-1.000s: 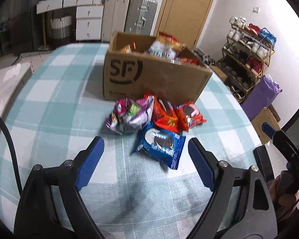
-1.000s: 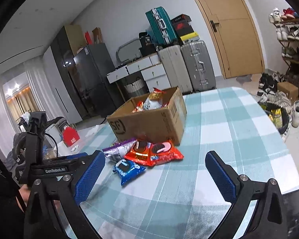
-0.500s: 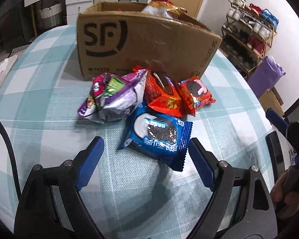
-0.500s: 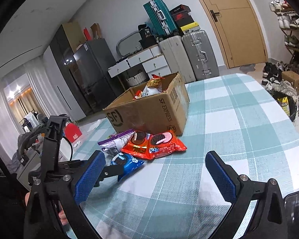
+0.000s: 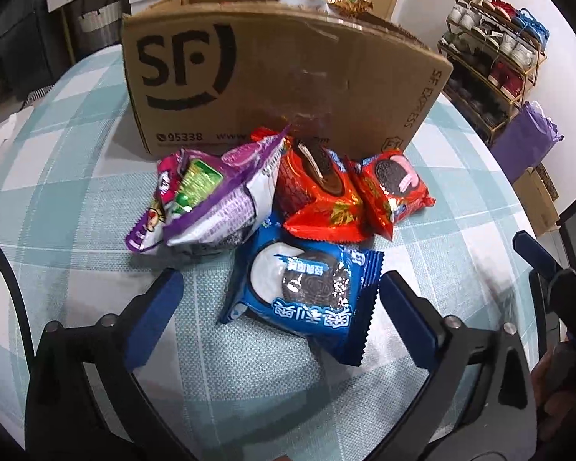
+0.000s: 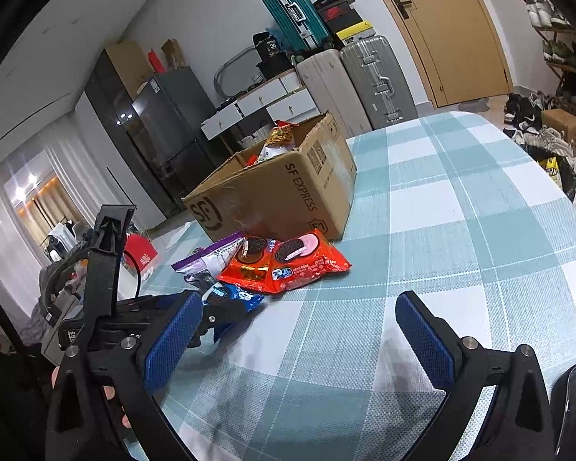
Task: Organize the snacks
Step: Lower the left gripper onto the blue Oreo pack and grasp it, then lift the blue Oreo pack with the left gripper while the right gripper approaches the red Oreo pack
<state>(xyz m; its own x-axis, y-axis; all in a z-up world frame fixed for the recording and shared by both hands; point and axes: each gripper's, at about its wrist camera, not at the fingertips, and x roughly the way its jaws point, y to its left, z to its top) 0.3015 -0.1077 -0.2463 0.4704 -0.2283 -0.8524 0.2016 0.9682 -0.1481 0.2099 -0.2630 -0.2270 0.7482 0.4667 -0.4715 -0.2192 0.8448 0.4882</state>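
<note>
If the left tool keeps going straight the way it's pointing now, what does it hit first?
Most likely the blue cookie packet. It lies between the left tool's opening jaws, with neither pad touching it. Past it come the red packets and the cardboard box. How much gap is left is hard to judge.

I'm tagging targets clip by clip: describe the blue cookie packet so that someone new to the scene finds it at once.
Start at the cardboard box marked SF on the checked tablecloth. A small heap of snack packets lies against its front. The blue cookie packet is the one farthest from the box, lying flat between the opening fingers of the left hand-held gripper; it is the only blue one, beside a purple packet and two red packets.
</note>
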